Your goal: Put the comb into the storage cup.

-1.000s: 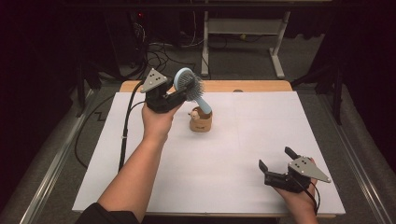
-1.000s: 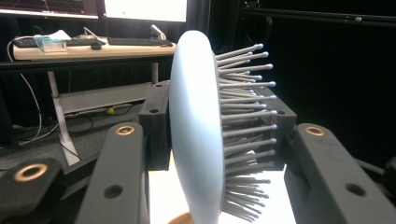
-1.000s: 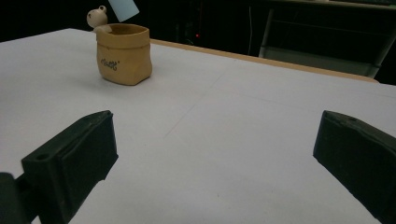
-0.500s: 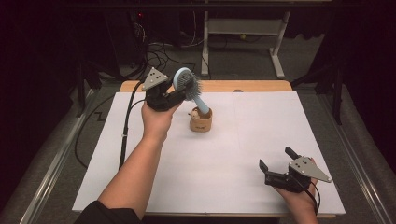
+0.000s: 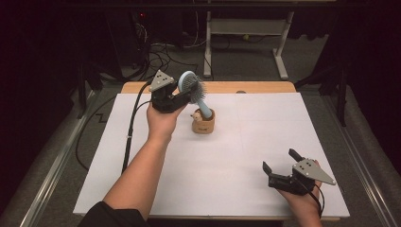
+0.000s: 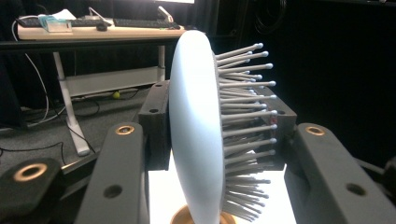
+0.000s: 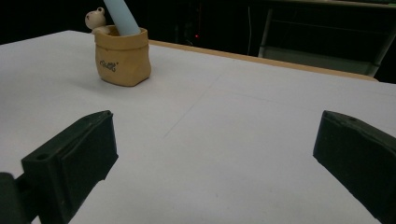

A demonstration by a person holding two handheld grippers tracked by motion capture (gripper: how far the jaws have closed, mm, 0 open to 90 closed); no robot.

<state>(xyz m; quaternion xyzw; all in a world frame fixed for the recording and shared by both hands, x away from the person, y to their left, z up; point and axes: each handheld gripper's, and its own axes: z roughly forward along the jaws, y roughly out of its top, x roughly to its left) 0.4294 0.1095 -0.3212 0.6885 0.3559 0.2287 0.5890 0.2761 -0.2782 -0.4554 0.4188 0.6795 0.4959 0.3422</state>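
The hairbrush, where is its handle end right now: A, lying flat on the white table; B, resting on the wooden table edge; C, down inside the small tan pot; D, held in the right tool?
C: the hairbrush leans with its handle down in the small tan pot, while the left tool has its jaws around the brush head.

**Layout of the table**

Your left gripper [image 5: 185, 96] sits at the table's [image 5: 236, 198] far left, around the hairbrush [image 5: 195, 91] head. The brush handle stands in the holder [image 5: 203, 122] just right of it. Your right gripper [image 5: 281, 161] rests near-right, well apart.
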